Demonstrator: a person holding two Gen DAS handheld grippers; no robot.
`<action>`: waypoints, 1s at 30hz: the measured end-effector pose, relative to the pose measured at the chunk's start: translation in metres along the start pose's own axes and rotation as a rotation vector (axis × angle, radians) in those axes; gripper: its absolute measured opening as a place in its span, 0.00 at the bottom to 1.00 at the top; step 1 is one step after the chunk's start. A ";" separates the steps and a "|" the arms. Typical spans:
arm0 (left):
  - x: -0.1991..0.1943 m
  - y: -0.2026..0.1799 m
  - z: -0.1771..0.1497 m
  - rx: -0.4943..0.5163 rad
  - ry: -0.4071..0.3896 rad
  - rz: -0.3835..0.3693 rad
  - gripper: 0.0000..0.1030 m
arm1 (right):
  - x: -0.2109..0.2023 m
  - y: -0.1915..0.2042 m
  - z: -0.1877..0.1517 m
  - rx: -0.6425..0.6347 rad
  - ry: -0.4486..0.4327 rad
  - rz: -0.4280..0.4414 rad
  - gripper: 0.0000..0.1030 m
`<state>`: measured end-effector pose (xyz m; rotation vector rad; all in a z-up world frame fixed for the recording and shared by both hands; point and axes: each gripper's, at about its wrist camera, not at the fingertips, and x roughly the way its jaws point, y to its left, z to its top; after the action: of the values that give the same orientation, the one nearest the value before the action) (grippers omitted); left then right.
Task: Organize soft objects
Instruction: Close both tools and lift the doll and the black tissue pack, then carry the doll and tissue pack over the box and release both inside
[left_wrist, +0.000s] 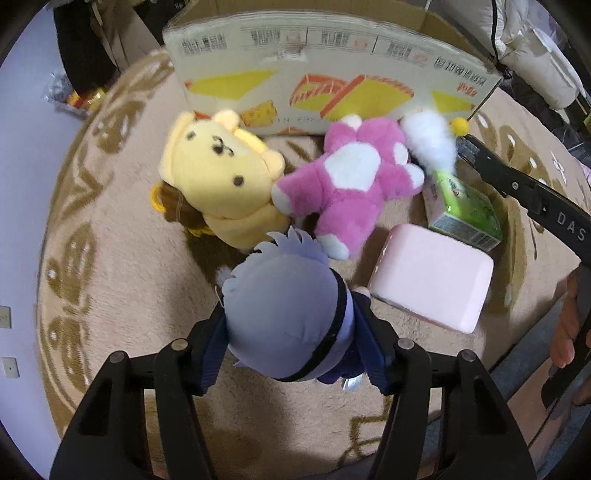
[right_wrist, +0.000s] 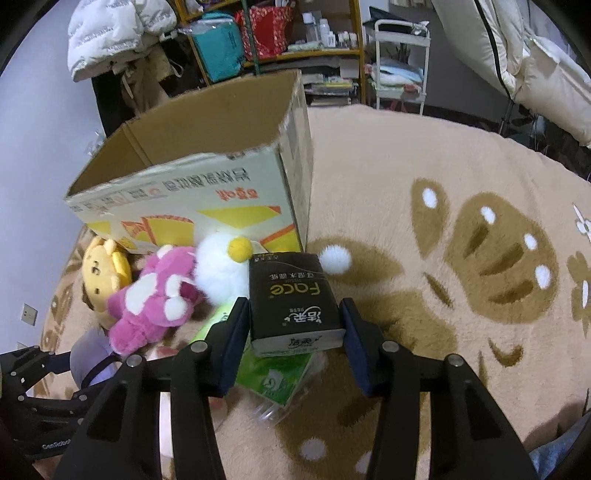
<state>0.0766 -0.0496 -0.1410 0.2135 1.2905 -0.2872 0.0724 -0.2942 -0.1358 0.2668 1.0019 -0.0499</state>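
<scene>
My left gripper is shut on a grey-haired doll in dark blue clothes, held above the rug. Beyond it lie a yellow bear plush, a pink and white plush and a white fluffy plush in front of an open cardboard box. My right gripper is shut on a black tissue pack, above a green tissue pack. The box stands open behind, and the pink plush and white plush lie to the left.
A pink tissue pack and the green tissue pack lie on the beige patterned rug. Shelves and a white cart stand at the back. The other gripper's arm crosses the right side.
</scene>
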 end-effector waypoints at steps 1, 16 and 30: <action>-0.004 0.001 -0.001 -0.001 -0.018 0.008 0.60 | -0.005 0.000 -0.001 0.000 -0.010 0.002 0.50; -0.088 0.011 -0.017 -0.087 -0.453 0.093 0.61 | -0.059 0.016 -0.004 -0.029 -0.215 0.061 0.50; -0.129 0.023 -0.014 -0.183 -0.667 0.167 0.61 | -0.097 0.022 0.004 -0.058 -0.396 0.018 0.50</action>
<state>0.0393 -0.0122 -0.0199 0.0567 0.6275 -0.0797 0.0265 -0.2815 -0.0482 0.2024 0.6066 -0.0548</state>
